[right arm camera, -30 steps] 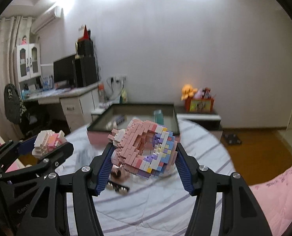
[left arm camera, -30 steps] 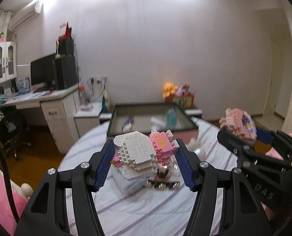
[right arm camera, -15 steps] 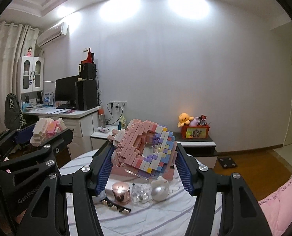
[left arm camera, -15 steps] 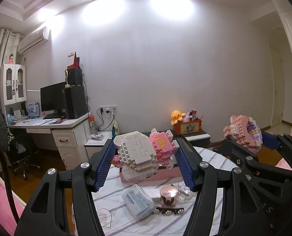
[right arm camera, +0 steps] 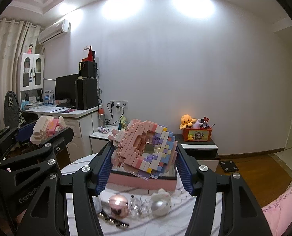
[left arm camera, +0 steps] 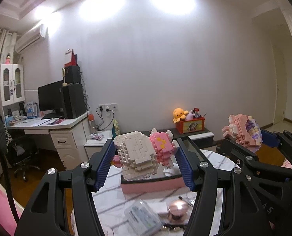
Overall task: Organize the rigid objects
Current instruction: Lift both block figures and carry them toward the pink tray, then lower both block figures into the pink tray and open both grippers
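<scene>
A round table (right arm camera: 189, 222) under a striped white cloth filled the lower middle of both views, with a pink-sided tray (right arm camera: 142, 182) on it near 12 o'clock. The left gripper (left arm camera: 144, 163) was clamped on a white-and-pink brick figure (left arm camera: 140, 153), held in the air above the tray's near edge. The right gripper (right arm camera: 144, 157) was clamped on a pink-and-pastel brick figure (right arm camera: 144, 149), raised above the same tray, at 3 o'clock from the left one. On the cloth toward 6 o'clock lay a clear plastic box (left arm camera: 144, 218), a rose-gold ball (right arm camera: 118, 205), a pearly ball (right arm camera: 160, 206) and a beaded hair clip (right arm camera: 114, 221)
</scene>
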The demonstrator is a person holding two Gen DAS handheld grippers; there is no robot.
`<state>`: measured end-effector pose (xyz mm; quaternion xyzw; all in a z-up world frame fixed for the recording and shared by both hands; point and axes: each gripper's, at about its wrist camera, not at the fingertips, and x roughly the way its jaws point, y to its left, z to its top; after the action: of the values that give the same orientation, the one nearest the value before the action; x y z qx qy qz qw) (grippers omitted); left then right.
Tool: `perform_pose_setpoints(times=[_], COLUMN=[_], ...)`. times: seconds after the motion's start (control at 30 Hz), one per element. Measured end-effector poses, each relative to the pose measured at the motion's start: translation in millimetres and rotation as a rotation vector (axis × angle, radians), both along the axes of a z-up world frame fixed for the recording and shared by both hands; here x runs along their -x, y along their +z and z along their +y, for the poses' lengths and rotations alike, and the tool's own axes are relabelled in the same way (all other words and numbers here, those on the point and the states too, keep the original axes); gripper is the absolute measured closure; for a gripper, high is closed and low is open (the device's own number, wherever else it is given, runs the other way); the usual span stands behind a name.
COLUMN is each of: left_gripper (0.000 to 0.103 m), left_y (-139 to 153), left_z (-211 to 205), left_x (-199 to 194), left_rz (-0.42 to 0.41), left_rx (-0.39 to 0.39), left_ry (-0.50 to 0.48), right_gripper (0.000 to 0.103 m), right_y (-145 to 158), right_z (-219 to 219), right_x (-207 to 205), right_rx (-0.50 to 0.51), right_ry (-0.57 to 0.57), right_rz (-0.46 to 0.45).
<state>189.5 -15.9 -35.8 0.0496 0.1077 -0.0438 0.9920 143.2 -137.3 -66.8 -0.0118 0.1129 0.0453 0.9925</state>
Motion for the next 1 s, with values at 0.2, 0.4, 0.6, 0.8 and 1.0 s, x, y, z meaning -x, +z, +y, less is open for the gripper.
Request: perform_pose_setpoints(times=[0.2, 0.4, 0.6, 0.8, 1.0], left_gripper=[0.040, 0.040, 0.040, 0.040, 0.040], left_y=[-4, -43, -101, -133, -139], left_z=[1, 5, 4, -24, -27], left_x=[-88, -176, -242, -263, -277], left_rz=[0.123, 0.316, 0.532, 0.614, 0.663], left_rx=[0.001, 0.029, 0.051, -0.042, -0.077], left_ry=[-0.034, -0.055, -0.081, -0.098, -0.082], right_gripper=[0.041, 0.041, 0.041, 0.041, 0.041], right_y=[0, -25, -76, -98, -109], right_z=[-5, -8, -7, -15, -25], right_x=[-75, -166, -228, -244, -243], right_rx=[-0.013, -0.051, -0.058, 0.003, 0.018], right_ry=[0.026, 0.062, 0.065, -0.058, -0.078], right_rz=[0.085, 0.257, 0.423, 0.469, 0.532])
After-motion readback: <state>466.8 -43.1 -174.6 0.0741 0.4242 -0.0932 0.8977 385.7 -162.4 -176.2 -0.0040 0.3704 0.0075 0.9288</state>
